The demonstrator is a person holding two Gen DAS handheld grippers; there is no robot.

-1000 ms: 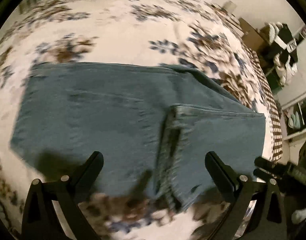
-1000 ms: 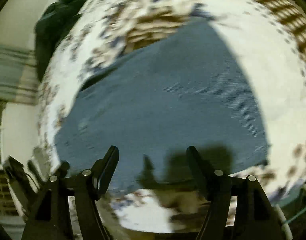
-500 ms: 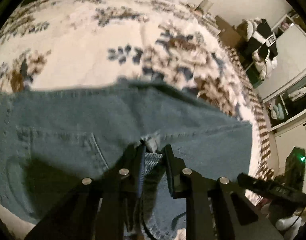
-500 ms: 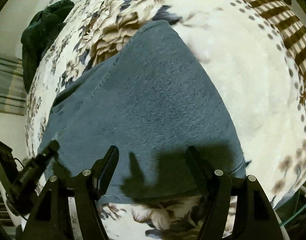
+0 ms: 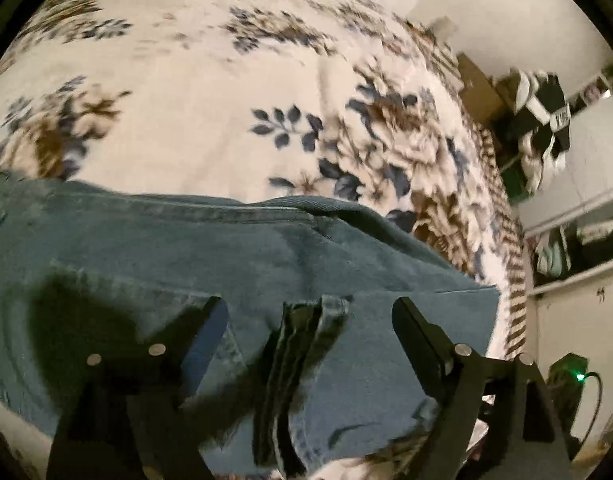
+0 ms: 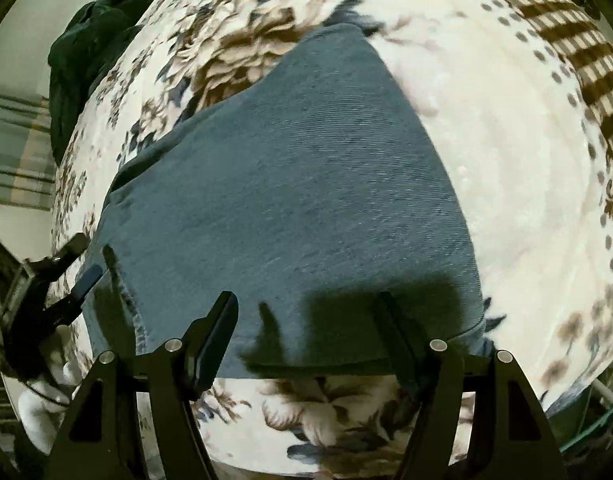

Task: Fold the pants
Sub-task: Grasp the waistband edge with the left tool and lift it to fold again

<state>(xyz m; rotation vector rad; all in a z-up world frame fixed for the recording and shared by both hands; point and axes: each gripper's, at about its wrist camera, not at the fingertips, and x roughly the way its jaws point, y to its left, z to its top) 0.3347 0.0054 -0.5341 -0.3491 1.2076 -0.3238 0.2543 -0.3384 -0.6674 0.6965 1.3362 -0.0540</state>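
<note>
Blue denim pants (image 5: 210, 256) lie folded on a floral bedspread (image 5: 194, 128). In the left wrist view the hem of the folded-over legs (image 5: 302, 344) lies between my left gripper's (image 5: 306, 312) open fingers, not pinched. In the right wrist view the pants (image 6: 306, 184) spread ahead, their near edge just beyond my right gripper (image 6: 306, 308), which is open and empty above the near edge. The left gripper also shows at the left of that view (image 6: 66, 276), open at the hem.
The bed's checked border (image 6: 578, 52) runs along the right edge. A dark green garment (image 6: 86, 64) lies at the bed's far left. Shelves and clutter (image 5: 546, 128) stand beyond the bed on the right.
My left gripper was shut on the pant hem half a second ago and has since opened, leaving the hem lying on the pants. The right gripper stayed open and shifted little.
</note>
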